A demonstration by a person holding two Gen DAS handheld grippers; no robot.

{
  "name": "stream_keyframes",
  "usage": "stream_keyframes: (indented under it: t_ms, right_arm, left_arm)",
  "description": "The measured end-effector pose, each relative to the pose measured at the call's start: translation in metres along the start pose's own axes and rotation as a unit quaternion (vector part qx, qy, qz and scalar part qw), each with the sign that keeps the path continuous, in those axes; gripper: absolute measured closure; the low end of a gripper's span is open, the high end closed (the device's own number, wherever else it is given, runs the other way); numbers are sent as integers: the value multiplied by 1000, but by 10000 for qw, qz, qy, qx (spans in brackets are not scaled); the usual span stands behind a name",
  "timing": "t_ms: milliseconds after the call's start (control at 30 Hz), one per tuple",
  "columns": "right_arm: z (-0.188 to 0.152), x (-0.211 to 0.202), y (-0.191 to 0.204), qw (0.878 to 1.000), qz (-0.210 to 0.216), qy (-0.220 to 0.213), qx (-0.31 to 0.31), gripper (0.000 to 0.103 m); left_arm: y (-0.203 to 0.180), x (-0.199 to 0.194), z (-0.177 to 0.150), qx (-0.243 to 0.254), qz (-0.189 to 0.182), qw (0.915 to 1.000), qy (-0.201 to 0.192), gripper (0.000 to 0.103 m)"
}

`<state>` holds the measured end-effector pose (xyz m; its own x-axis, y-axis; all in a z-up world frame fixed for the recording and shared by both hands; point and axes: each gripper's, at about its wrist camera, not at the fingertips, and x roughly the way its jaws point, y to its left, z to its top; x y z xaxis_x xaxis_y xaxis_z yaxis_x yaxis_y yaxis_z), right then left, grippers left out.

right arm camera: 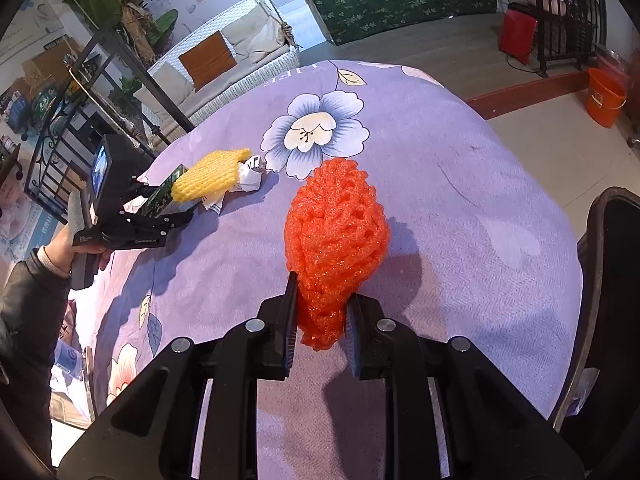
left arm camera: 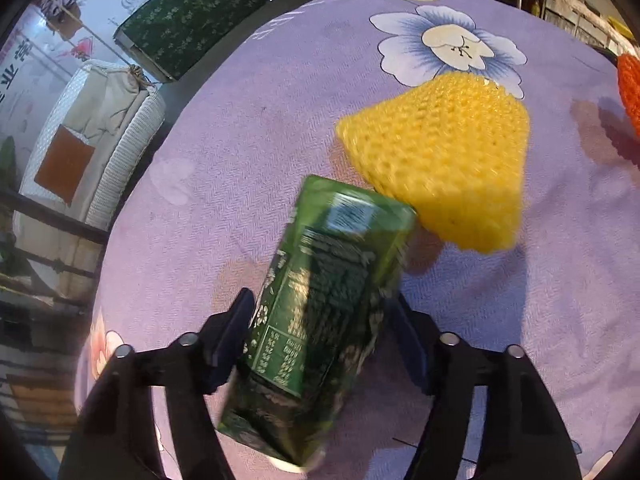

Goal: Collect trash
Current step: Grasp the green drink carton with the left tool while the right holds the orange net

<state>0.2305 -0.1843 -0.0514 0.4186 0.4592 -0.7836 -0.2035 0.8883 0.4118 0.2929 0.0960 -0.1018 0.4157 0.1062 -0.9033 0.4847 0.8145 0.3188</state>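
A green drink carton [left arm camera: 328, 272] lies tilted between the fingers of my left gripper [left arm camera: 320, 304], whose pads press its two sides. Its far end touches a yellow foam net [left arm camera: 444, 160]. In the right wrist view the left gripper [right arm camera: 160, 208] holds the carton [right arm camera: 162, 196] beside the yellow net [right arm camera: 212, 178], and crumpled white paper [right arm camera: 250, 178] lies just behind. My right gripper [right arm camera: 322, 292] is shut on the lower end of an orange foam net [right arm camera: 336, 232], which stands up over the table. The edge of the orange net [left arm camera: 630, 88] shows at the far right of the left wrist view.
The table wears a purple flowered cloth [right arm camera: 460, 200]. A dark bin-like container [right arm camera: 612, 280] stands at its right edge. A person's hand [right arm camera: 60, 248] grips the left tool. Beyond the table are a white wicker sofa [right arm camera: 224, 68] and an orange bucket [right arm camera: 604, 98].
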Motion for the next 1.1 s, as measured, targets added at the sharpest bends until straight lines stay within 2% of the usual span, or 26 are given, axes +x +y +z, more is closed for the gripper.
stream_keyframes:
  t_ms: [100, 267, 333, 433, 600, 700, 800, 933, 1100]
  right_arm:
    - [-1, -2, -2, 10000, 14, -33, 34, 82]
    - [-7, -6, -4, 9999, 63, -64, 86, 82]
    - [-9, -8, -6, 9999, 92, -73, 119, 82]
    - [-12, -11, -8, 9997, 149, -102, 173, 82]
    - [-21, -21, -10, 9995, 143, -211, 176, 82]
    - [-28, -31, -13, 9993, 160, -288, 189, 82]
    - [-36, -43, -19, 9989, 138, -402, 221, 82]
    - [-46, -60, -29, 9980, 135, -536, 319, 82]
    - [-62, -83, -48, 9965, 26, -714, 440, 82]
  left_arm:
    - [2, -9, -12, -244, -87, 9996, -103, 55]
    - [-2, -30, -42, -883, -369, 9946, -404, 55]
    - [-3, -40, -55, -1205, -543, 9896, -569, 55]
    - [-10, -60, -70, -1519, -552, 9834, -829, 55]
    - [-31, -97, -81, -2145, -663, 9671, -1197, 55]
    - [-53, -116, -79, -2221, -597, 9633, -1381, 55]
    - [-80, -134, -74, -2225, -694, 9576, -1693, 55]
    - [-114, -151, -72, -2254, -922, 9474, -2077, 55]
    - [-157, -159, -57, -2208, -1282, 9372, -2376, 55]
